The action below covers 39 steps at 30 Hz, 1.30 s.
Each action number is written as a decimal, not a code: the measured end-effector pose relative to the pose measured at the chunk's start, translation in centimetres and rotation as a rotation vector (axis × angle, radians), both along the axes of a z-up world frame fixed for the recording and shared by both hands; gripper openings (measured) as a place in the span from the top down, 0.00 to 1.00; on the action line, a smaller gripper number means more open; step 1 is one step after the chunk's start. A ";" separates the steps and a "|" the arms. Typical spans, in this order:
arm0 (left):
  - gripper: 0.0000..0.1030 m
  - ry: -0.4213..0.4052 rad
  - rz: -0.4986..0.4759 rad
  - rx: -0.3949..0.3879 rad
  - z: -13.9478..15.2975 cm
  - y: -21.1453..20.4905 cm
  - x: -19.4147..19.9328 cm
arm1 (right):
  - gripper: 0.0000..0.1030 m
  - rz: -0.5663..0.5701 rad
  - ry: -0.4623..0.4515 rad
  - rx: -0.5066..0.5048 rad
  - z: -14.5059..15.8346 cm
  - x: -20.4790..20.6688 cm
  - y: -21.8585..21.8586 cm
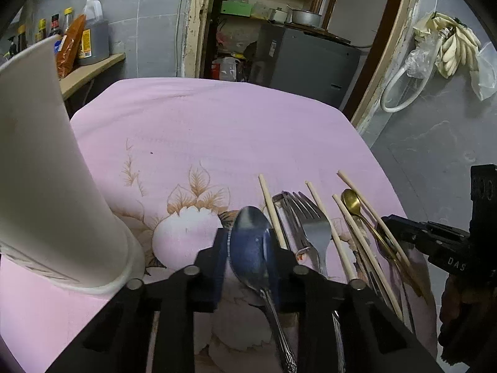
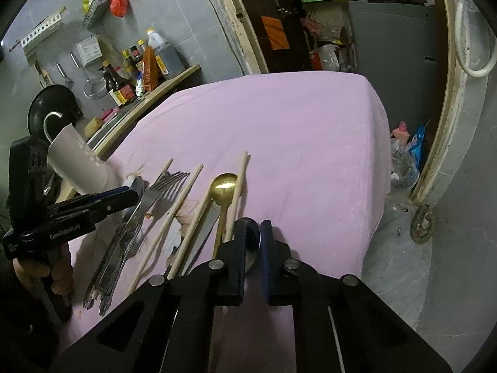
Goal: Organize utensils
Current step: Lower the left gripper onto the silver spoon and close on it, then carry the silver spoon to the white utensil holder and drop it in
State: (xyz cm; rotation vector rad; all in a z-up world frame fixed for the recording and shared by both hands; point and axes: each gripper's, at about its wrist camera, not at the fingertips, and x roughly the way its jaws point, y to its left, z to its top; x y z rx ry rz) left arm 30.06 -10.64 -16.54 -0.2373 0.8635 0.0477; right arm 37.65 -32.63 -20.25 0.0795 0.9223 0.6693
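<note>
The utensils lie in a loose row on the pink floral cloth (image 1: 217, 130) covering the surface. A large silver spoon (image 1: 251, 242) has a wide, bluish, mirror-bright bowl and an ornate patterned handle; it sits at the 6 o'clock edge of the left wrist view, and the left claw (image 1: 253, 242) has closed onto the sides of its bowl, blue pads pressing both edges. Just to its 3 o'clock lie pale wooden chopsticks (image 1: 273, 211), a steel fork (image 1: 310, 217) with long tines over a knife, then more chopsticks and a small gold spoon (image 1: 352, 200) with a round brass-coloured bowl and thin stem. At the row's far 3 o'clock end, the right claw (image 2: 251, 236) is nearly closed on the rounded end of a shiny steel utensil (image 2: 252, 237), which shows only as a bright disc between the pads; I cannot tell which utensil it is. A tall white cylindrical holder (image 1: 40, 161) stands upright at 9 o'clock of the silver spoon. Beyond the surface, bottles (image 2: 124, 74) line a wooden shelf at 11 o'clock.
</note>
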 end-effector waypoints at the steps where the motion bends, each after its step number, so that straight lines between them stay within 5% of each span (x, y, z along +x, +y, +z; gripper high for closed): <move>1: 0.88 0.001 0.004 0.002 0.0 0.1 0.0 | 0.94 -0.003 0.006 0.004 0.0 0.0 0.0; 12: 0.98 -0.046 -0.040 -0.020 2.0 -0.6 -1.2 | 0.98 -0.079 -0.018 0.015 1.9 -2.3 -0.4; 18: 0.98 -0.111 0.001 0.021 4.6 -0.7 -3.5 | 0.98 -0.158 -0.230 -0.110 6.9 -6.3 1.2; 27: 0.98 -0.323 0.030 0.088 10.6 0.9 -7.5 | 0.98 -0.298 -0.522 -0.198 14.9 -12.4 4.6; 39: 0.98 -0.539 0.087 0.042 19.2 14.4 -10.4 | 0.98 -0.319 -0.788 -0.105 26.1 -15.0 17.8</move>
